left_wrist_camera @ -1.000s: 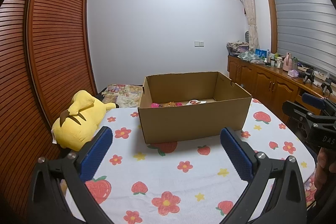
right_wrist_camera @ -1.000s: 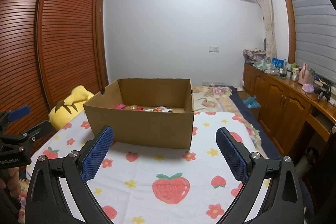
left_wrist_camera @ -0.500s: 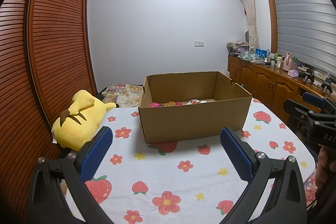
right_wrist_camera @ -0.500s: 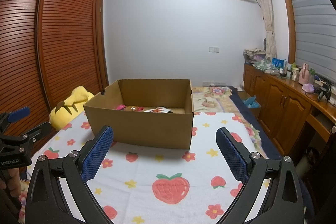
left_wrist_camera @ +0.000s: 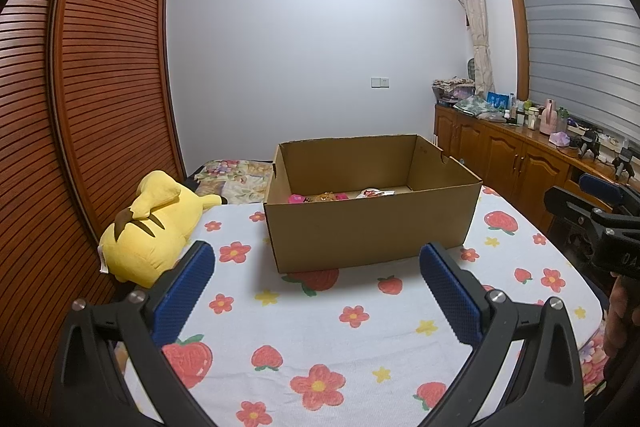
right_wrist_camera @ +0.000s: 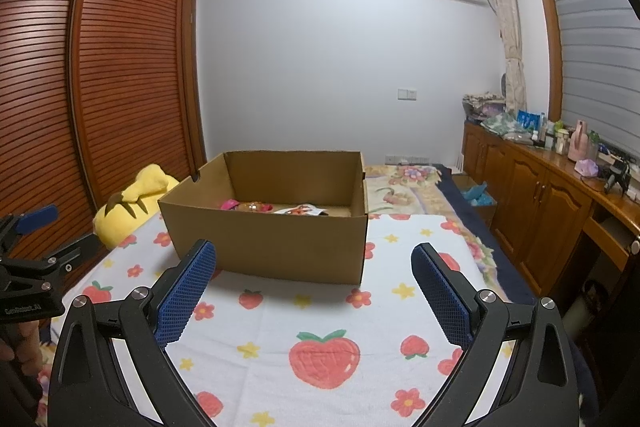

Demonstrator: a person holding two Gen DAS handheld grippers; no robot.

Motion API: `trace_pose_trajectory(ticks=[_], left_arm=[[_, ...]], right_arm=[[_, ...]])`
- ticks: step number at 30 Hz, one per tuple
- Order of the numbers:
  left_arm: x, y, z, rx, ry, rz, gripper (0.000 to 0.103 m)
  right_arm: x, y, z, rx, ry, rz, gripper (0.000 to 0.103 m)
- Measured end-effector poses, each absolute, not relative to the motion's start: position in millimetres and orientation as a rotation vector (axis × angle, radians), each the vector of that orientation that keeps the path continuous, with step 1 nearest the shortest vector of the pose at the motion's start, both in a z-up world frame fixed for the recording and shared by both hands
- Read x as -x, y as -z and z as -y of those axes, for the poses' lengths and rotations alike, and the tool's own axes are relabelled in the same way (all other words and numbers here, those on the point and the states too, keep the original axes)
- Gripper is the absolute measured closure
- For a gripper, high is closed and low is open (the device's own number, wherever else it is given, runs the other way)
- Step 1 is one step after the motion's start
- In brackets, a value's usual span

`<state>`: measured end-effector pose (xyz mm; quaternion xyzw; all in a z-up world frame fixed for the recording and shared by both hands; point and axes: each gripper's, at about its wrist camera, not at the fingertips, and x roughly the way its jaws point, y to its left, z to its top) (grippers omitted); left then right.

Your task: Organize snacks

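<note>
Open brown cardboard box (left_wrist_camera: 372, 223): on strawberry-print cloth (left_wrist_camera: 360, 327), colourful snack packets (right_wrist_camera: 276, 207) inside. Left gripper (left_wrist_camera: 320, 287), right gripper (right_wrist_camera: 316, 287): before box, fingers spread, empty. Advice: reach over near wall, descend vertically.

Box (left_wrist_camera: 372, 227): plain brown cardboard, matt, raw cut edges. Snack packs (left_wrist_camera: 340, 195) inside look like glossy plastic wrap, pink/red; too small to tell more. Cloth (left_wrist_camera: 360, 331) under box: white woven fabric, slightly rough, printed w/ strawberries & flowers. Plush toy (left_wrist_camera: 152, 227): soft yellow fleece. Left gripper (left_wrist_camera: 316, 291) & right gripper (right_wrist_camera: 314, 293): matt black plastic w/ silver metal screws; pads (right_wrist_camera: 186, 293) blue, knobbly rubber texture. Wardrobe doors (left_wrist_camera: 100, 87): reddish slatted wood, semi-gloss. Cabinets (right_wrist_camera: 536, 203): varnished wood.
</note>
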<state>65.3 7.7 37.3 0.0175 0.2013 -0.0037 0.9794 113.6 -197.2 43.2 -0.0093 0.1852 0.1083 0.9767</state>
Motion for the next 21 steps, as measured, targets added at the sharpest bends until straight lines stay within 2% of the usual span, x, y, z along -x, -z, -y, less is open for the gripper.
trace_pose_trajectory(ticks=[21], left_arm=[[-64.9,-36.9,-7.7,-0.036,0.009,-0.405,0.000]], right_arm=[[-113.6,-43.3,198.9,0.018,-0.214,-0.376,0.003]])
